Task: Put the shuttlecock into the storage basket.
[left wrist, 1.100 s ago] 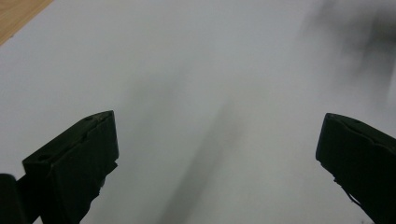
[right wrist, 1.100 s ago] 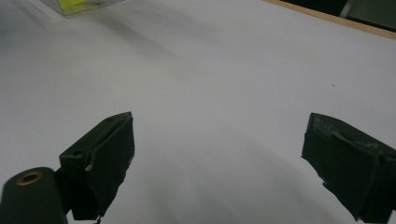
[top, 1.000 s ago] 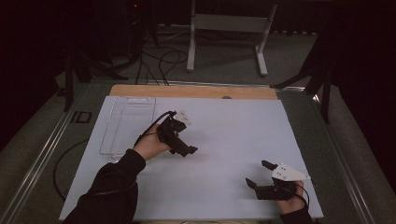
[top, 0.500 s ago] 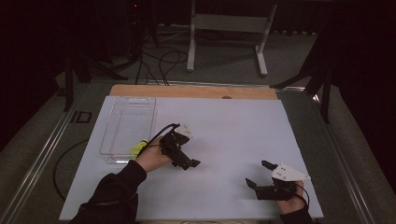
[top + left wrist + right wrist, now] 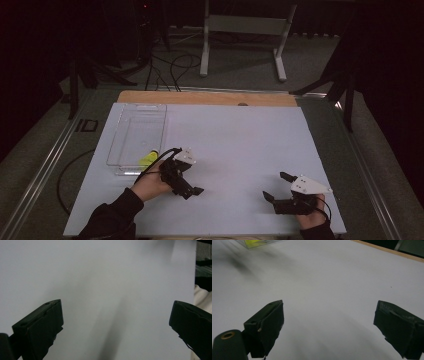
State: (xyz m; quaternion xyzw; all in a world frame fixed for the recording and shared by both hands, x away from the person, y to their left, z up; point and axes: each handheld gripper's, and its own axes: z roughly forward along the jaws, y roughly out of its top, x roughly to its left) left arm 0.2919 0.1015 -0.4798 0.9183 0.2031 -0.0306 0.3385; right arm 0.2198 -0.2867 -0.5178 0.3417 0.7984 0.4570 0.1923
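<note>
- Marker [image 5: 148, 159], yellow, lies inside the clear bin [image 5: 125, 131], at its near end, just behind and left of my left gripper [image 5: 192, 190]; I judge the drop done.
- Left gripper: jaws wide, empty, nothing between the fingers but white table [image 5: 105, 277].
- Right gripper [image 5: 277, 187]: jaws wide too, empty, resting low, well apart from the bin.
- Left to do, as I judge: nothing more lies near either gripper's fingers to collect.

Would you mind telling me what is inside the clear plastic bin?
The clear plastic bin holds a small yellow object at its near right corner; the left gripper partly covers it, so its shape is unclear.
</note>
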